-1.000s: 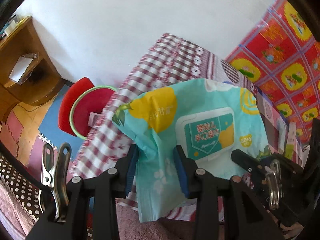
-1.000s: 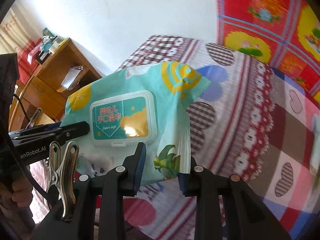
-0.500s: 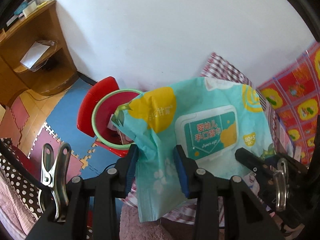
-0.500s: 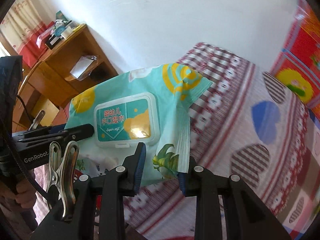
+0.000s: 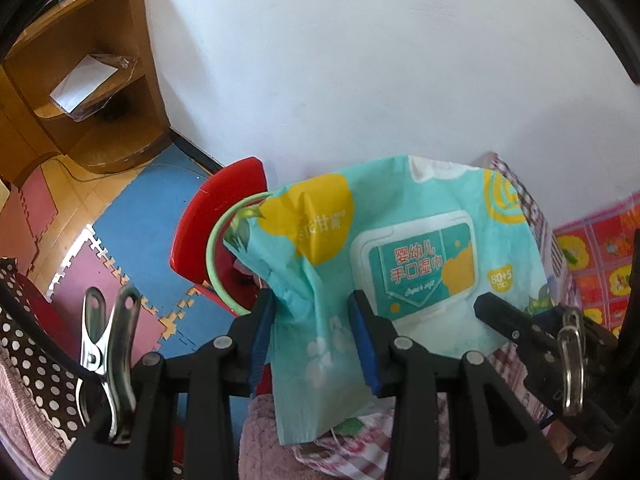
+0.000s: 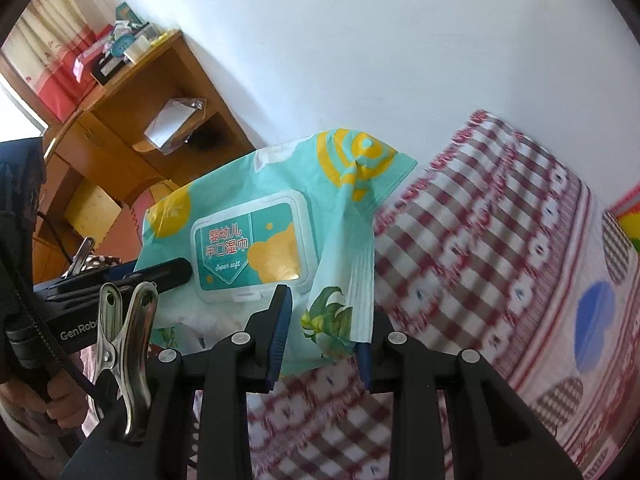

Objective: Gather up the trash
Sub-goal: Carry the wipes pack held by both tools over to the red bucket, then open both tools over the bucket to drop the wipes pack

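Both claws are clamped on the one wet-wipe pack (image 5: 404,256), and it hangs stretched between them, long axis running claw to claw! The left claw (image 5: 314,332) pinches the crumpled end with the yellow patch; the right claw (image 6: 322,332) grips the opposite corner by the leaf print. Just beyond the pack's left-held end sits the red bin (image 5: 208,236) with its green rim, on the blue floor mat (image 5: 140,224), partly hidden behind the pack. So the target lies ahead and below, and I judge the left hand the nearer of the two. The checked bedspread (image 6: 500,240) spreads under the right side. The count: one pack, one bin, two claws, and a wooden shelf unit (image 5: 80,92) off in the corner.
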Motion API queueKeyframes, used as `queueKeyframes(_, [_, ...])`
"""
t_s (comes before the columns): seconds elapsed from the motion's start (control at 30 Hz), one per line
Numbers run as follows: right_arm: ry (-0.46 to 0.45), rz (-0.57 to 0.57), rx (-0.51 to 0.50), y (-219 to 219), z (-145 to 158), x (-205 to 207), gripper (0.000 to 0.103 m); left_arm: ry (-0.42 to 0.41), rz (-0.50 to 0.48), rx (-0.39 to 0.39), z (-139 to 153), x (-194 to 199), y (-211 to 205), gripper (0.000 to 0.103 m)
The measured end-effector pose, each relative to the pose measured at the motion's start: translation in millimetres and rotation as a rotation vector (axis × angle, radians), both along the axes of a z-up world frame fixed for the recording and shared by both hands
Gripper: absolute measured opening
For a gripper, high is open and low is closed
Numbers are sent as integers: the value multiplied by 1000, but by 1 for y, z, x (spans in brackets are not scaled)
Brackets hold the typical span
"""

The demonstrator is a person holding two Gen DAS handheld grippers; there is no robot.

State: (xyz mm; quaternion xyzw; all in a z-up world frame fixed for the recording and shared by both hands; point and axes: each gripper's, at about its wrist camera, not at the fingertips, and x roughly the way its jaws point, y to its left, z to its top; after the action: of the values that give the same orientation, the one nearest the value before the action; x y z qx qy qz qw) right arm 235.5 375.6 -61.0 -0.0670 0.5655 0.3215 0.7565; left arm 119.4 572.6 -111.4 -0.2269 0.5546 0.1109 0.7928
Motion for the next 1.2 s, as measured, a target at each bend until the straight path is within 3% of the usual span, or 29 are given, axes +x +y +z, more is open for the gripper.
queueKeyframes(0.47, [78, 20, -40, 62, -44, 32, 30, 44, 26, -28, -48, 20, 43, 42])
queueKeyframes(0.67, [26, 0, -132, 77, -59, 34, 31, 49, -6, -4, -69, 30, 47, 43])
queueKeyframes(0.93, [29, -43, -129, 86, -65, 43, 34, 67, -49, 23, -94, 43, 44, 43])
queueKeyframes(1.2, [44, -63, -95, 79, -60, 45, 34, 82, -105, 46, -102, 46, 36, 43])
